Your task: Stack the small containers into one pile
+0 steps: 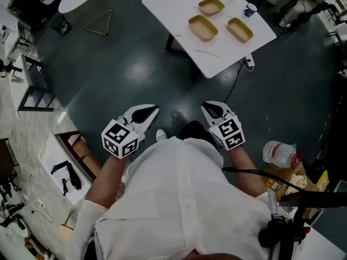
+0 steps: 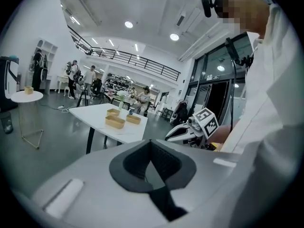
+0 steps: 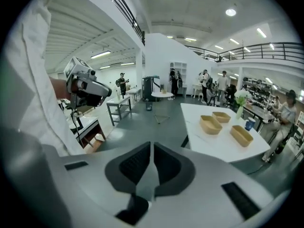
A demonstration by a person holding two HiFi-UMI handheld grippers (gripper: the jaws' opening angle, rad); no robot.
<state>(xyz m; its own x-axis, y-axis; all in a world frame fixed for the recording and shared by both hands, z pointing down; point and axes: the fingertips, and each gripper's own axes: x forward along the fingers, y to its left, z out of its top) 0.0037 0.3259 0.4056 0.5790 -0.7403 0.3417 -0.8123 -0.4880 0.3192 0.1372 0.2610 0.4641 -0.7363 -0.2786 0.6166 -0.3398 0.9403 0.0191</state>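
Left gripper (image 1: pixel 152 111): well short of table (image 1: pixel 217 58), close to person (image 1: pixel 179 199); jaws pressed together, nothing between; right gripper (image 1: pixel 206 106): also well short of table, jaws closed, empty; guess: both tucked in and closed because table too far to reach, nothing to grab yet; three containers (image 1: pixel 203 27) on table, lying apart, none stacked; tan, shallow, round corners, empty inside; same shape, so should nest; blue cup (image 1: pixel 250 9) on table just beside them.

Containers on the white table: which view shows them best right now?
Head view: all three containers are seen from above, lying apart and unstacked. The right gripper view shows them at a slant from the side; the left gripper view shows them small and far off.
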